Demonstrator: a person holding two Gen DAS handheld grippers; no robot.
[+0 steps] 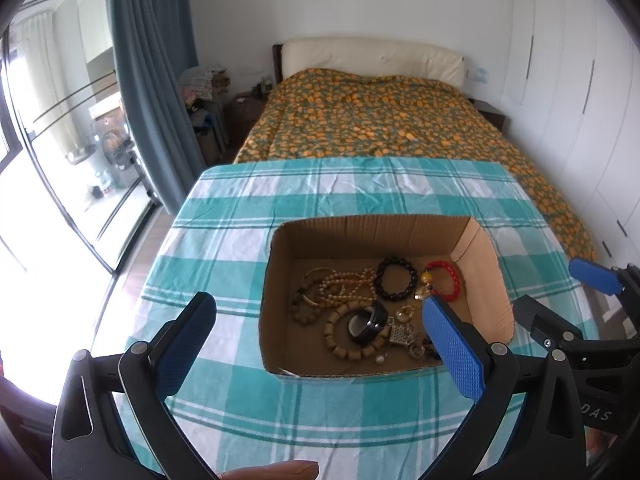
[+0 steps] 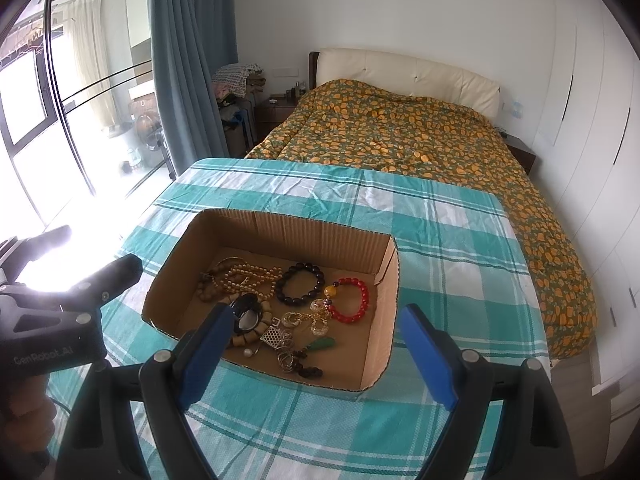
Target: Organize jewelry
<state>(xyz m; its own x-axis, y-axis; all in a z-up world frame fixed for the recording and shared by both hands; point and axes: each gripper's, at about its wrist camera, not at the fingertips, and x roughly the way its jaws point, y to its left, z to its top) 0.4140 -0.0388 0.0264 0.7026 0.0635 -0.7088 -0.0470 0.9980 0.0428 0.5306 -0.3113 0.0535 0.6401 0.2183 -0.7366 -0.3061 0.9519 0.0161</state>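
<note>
An open cardboard box (image 1: 484, 268) (image 2: 384, 320) sits on the teal checked tablecloth (image 1: 224, 240) (image 2: 448, 248). Inside lie a dark bead bracelet (image 1: 397, 284) (image 2: 301, 284), a red bead bracelet (image 1: 450, 280) (image 2: 354, 298), tan bead strands (image 1: 344, 286) (image 2: 244, 274), a black watch (image 1: 366, 324) (image 2: 248, 314) and small metal pieces (image 2: 288, 338). My left gripper (image 1: 320, 344) is open and empty, held near the box's front edge. My right gripper (image 2: 320, 354) is open and empty above the box's front right; it also shows in the left wrist view (image 1: 560, 292).
A bed with an orange patterned quilt (image 1: 380, 120) (image 2: 420, 140) lies behind the table. A blue curtain (image 1: 148, 80) and glass doors are on the left, white wardrobes (image 2: 592, 120) on the right. The left gripper's body (image 2: 60, 312) shows at the left of the right wrist view.
</note>
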